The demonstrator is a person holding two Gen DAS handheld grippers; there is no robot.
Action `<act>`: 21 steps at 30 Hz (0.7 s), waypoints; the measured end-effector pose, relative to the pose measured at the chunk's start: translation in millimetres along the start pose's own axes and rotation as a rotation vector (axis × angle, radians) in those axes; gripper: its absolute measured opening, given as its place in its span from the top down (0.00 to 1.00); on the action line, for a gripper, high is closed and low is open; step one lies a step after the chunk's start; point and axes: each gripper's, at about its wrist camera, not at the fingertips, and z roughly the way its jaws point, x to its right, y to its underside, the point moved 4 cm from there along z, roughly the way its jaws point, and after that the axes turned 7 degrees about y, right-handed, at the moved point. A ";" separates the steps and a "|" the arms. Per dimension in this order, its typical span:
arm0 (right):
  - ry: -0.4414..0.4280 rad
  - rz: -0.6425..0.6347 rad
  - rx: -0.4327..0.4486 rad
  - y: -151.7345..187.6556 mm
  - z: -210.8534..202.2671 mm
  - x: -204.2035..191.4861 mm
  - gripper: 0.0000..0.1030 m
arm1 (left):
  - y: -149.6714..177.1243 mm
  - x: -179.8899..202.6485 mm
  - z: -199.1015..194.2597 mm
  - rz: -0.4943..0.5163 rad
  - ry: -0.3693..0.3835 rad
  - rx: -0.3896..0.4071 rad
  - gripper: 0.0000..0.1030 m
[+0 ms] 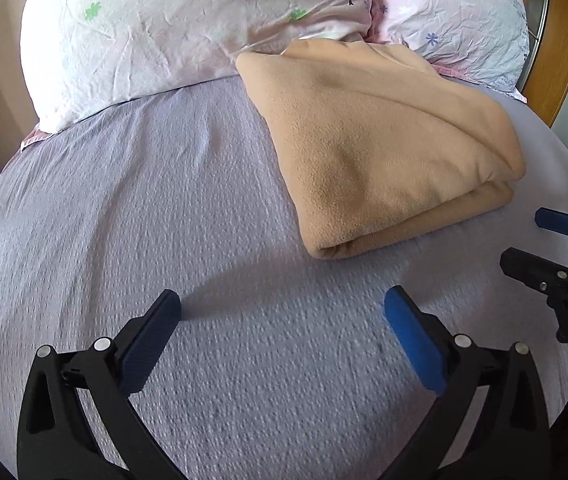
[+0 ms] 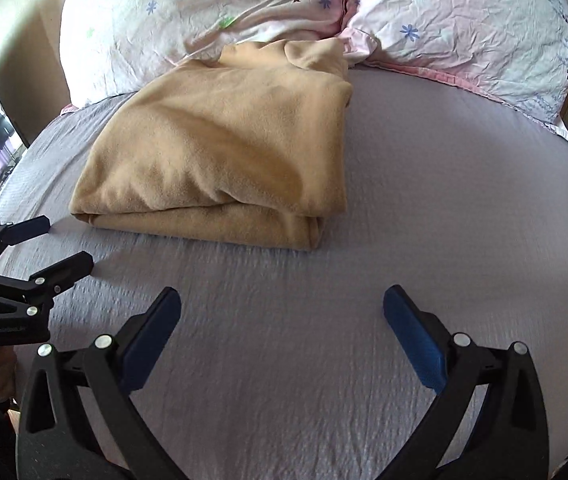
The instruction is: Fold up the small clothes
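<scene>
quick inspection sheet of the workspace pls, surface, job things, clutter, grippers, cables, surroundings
surface: bed with a lilac textured sheet, lightly wrinkled.
job's things: tan fleece garment lies folded in layers on the sheet, its far end against the pillows; neither gripper touches it.
clutter: nothing seen.
grippers: left gripper open, above bare sheet, holding nothing; right gripper open, above bare sheet, holding nothing.
cables: nothing seen.
surroundings: two floral pillows at the head of the bed; wooden bed frame to the right; beige wall to the left.
</scene>
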 end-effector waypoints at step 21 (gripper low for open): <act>0.055 -0.034 -0.006 3.7 2.9 -7.6 0.02 | -0.8 0.0 -0.7 0.002 -0.002 0.001 0.01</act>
